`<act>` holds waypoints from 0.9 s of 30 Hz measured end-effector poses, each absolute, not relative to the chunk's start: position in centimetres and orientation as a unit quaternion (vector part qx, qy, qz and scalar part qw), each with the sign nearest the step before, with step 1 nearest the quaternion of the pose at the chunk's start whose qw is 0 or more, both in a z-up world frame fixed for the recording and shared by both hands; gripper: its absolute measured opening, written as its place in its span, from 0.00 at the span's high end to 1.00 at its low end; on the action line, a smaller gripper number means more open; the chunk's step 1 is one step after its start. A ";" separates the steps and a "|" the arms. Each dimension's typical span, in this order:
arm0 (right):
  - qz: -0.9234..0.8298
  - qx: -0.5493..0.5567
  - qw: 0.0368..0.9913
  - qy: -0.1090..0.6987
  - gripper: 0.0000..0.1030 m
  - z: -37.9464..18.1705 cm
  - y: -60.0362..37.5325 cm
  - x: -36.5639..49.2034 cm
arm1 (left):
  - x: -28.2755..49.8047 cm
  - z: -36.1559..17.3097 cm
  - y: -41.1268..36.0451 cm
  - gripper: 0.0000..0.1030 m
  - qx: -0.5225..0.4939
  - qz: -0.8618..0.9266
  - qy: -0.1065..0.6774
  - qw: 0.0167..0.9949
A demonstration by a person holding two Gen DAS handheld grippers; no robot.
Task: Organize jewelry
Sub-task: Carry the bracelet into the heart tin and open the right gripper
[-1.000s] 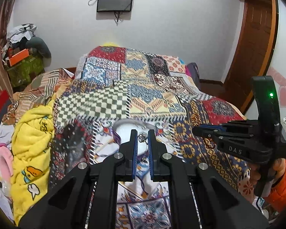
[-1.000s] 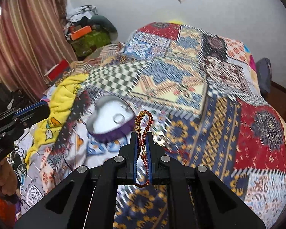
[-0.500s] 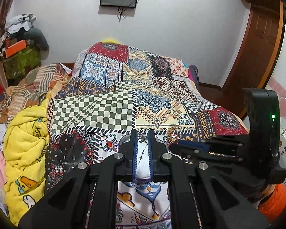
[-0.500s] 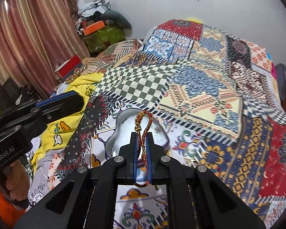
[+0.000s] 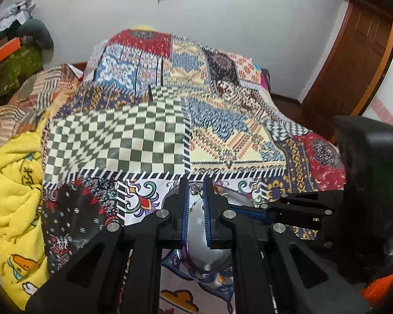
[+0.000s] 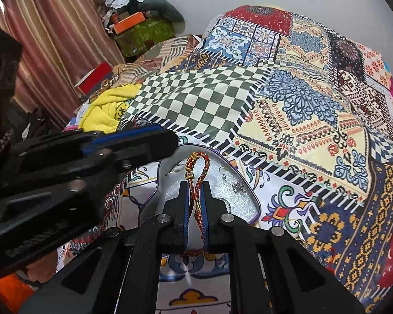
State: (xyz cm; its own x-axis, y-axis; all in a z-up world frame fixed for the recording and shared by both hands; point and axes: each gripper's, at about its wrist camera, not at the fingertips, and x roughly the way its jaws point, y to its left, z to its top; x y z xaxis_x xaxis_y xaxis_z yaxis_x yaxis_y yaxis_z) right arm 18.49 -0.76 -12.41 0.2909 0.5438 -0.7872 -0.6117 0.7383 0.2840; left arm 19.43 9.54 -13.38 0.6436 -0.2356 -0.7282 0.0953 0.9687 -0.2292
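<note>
Red-and-gold braided cord [image 6: 197,183] is what we pinch in our right claw [image 6: 195,191], held just above the silver tray [image 6: 249,201] on the bed [image 6: 301,104]. Our left claw [image 5: 196,191] is pressed on a small silver pendant [image 5: 195,189] over the same tray [image 5: 196,225], where an earring [image 6: 237,186] lies.

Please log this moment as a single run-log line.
left hand-held gripper: shut on small silver pendant | right hand-held gripper: shut on red-gold braided bracelet | both over heart-shaped silver tin

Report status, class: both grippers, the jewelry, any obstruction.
Left gripper shut on silver earring. Right gripper shut on braided bracelet, over jewelry box. Nothing blocking.
</note>
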 end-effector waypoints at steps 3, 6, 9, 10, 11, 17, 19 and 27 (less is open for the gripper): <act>0.358 -0.039 0.801 0.478 0.93 -12.9 -0.5 18.6 | 20.1 -14.3 9.6 0.92 -0.081 -0.090 0.423 0.898; 0.361 -0.038 0.798 0.481 0.93 -13.1 -0.5 18.7 | 20.4 -14.9 9.8 0.92 -0.083 -0.089 0.429 0.895; 0.363 -0.044 0.799 0.478 0.93 -13.0 -0.3 18.6 | 20.4 -15.1 10.0 0.92 -0.085 -0.087 0.430 0.895; 0.363 -0.046 0.799 0.477 0.93 -13.1 -0.2 18.5 | 20.4 -15.1 10.1 0.92 -0.085 -0.087 0.430 0.895; 0.364 -0.049 0.800 0.475 0.93 -13.0 -0.1 18.4 | 20.4 -15.1 10.1 0.92 -0.085 -0.087 0.431 0.894; 0.364 -0.060 0.796 0.479 0.87 -13.1 0.1 18.2 | 20.0 -14.2 10.6 0.92 -0.081 -0.082 0.425 0.898; 0.362 -0.062 0.797 0.479 0.82 -13.0 0.1 18.2 | 19.7 -13.8 10.9 0.92 -0.082 -0.078 0.420 0.900; 0.353 -0.069 0.813 0.458 0.68 -11.3 -0.4 17.4 | 18.0 -11.5 11.3 0.84 -0.070 -0.057 0.400 0.912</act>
